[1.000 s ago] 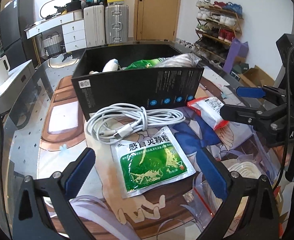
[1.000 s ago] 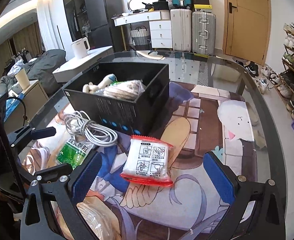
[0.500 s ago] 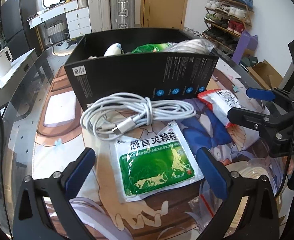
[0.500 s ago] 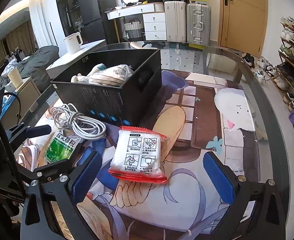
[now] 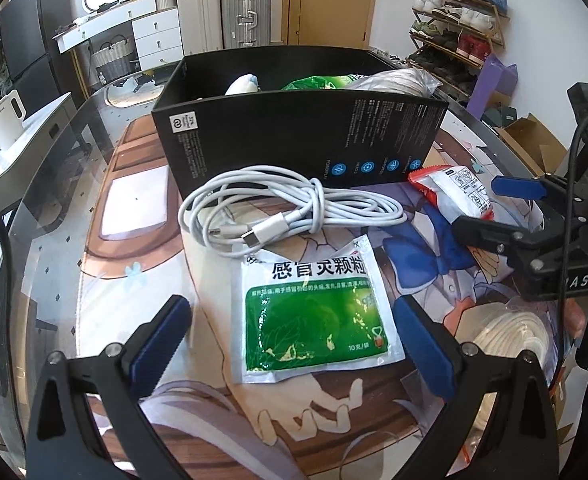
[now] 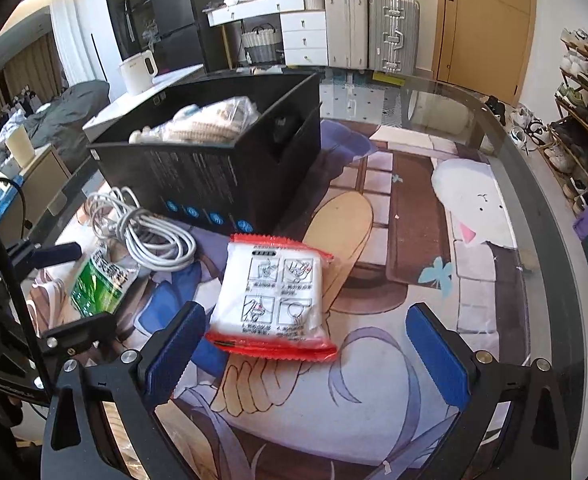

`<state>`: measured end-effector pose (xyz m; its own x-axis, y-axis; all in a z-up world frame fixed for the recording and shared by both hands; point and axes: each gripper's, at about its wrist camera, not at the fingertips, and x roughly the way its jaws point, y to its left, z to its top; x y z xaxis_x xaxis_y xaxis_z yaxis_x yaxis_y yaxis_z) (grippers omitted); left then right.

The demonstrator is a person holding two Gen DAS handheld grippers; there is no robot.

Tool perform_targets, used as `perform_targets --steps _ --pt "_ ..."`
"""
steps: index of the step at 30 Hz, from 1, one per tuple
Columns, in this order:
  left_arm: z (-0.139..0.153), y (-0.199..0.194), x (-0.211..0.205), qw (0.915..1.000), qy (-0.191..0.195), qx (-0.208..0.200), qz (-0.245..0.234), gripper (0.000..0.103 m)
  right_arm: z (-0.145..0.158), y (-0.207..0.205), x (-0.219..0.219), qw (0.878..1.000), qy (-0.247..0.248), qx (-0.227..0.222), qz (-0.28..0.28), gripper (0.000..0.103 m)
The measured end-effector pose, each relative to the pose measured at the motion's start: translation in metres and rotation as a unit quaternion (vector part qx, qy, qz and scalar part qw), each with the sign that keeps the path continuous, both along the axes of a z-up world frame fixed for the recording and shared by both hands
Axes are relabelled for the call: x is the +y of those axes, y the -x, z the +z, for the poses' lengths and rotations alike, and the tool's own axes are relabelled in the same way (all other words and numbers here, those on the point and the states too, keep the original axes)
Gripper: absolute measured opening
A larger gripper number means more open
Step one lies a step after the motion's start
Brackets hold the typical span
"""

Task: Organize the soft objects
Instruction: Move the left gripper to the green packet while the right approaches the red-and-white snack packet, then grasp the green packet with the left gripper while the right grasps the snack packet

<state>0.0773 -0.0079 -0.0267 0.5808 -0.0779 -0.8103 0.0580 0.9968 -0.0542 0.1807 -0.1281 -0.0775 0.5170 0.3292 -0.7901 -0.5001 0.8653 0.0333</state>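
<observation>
- My left fingers [image 5: 289, 340] are spread wide and empty; the green sachet [image 5: 316, 320] lies flat on the worktop [image 5: 53, 240] right between them, long axis toward 12 o'clock.
- My right fingers [image 6: 306, 350] are also apart; the red-edged pack [image 6: 271, 296] sits at 11 o'clock.
- The black box [image 5: 294, 144] stands at 12 o'clock behind both.

We see the black cardboard box [image 5: 294, 140] walls hiding most of its contents. The coiled cream rope in a clear bag [image 5: 510, 332] is cut off behind the left gripper [image 5: 289, 336]. The white red-edged packet's [image 6: 271, 296] small print is unreadable.
</observation>
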Motion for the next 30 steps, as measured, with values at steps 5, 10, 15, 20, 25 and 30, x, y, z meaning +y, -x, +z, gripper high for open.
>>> perform_targets --steps 5,10,15,20,25,30 --pt "0.0 0.001 -0.001 1.0 -0.002 0.0 0.0 0.101 -0.003 0.0 0.005 1.0 0.005 -0.005 0.001 0.093" --pt "0.0 0.0 -0.001 1.0 -0.004 -0.001 -0.001 0.102 -0.001 0.001 0.006 1.0 0.006 -0.012 0.0 0.079" --pt "0.0 0.001 0.0 1.0 -0.004 -0.002 -0.001 0.102 0.001 0.002 0.004 1.0 0.006 -0.015 0.002 0.064" --pt "0.0 0.001 -0.004 1.0 -0.007 -0.002 -0.002 0.101 0.002 0.004 0.003 1.0 0.003 -0.015 0.007 0.063" --pt "-0.001 0.002 -0.006 1.0 -0.006 -0.003 -0.006 0.099 0.002 0.006 0.004 1.0 0.008 -0.016 0.018 0.063" --pt "0.001 0.006 -0.011 0.9996 -0.012 -0.012 -0.02 0.088 0.002 0.009 0.005 0.999 0.012 -0.016 0.027 0.063"
